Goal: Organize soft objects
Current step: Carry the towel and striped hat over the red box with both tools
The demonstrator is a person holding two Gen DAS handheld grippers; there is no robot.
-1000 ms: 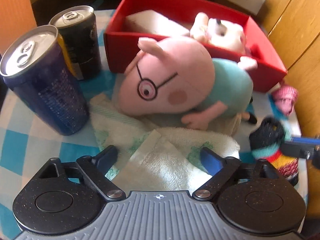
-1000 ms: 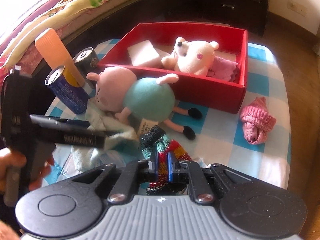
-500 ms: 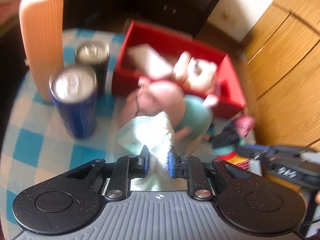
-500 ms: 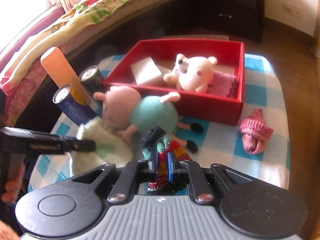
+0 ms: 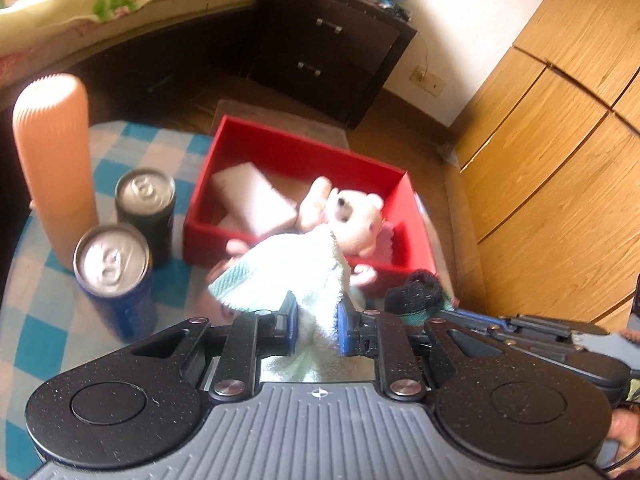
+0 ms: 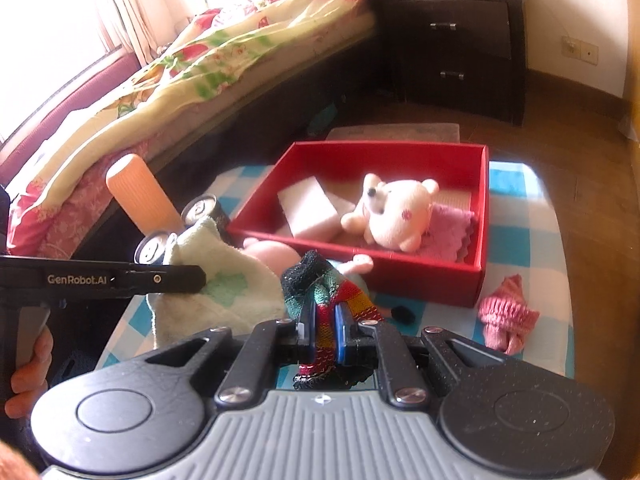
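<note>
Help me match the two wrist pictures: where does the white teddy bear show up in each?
Left wrist: the white teddy bear lies just right of centre, inside the red box, above the towel.
Right wrist: the bear lies right of centre, in the same box.
Shared landmark: the white foam block beside it.

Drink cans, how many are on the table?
2. The blue can stands nearest, the black can right behind it, both beside the orange bottle. None other shows.
</note>
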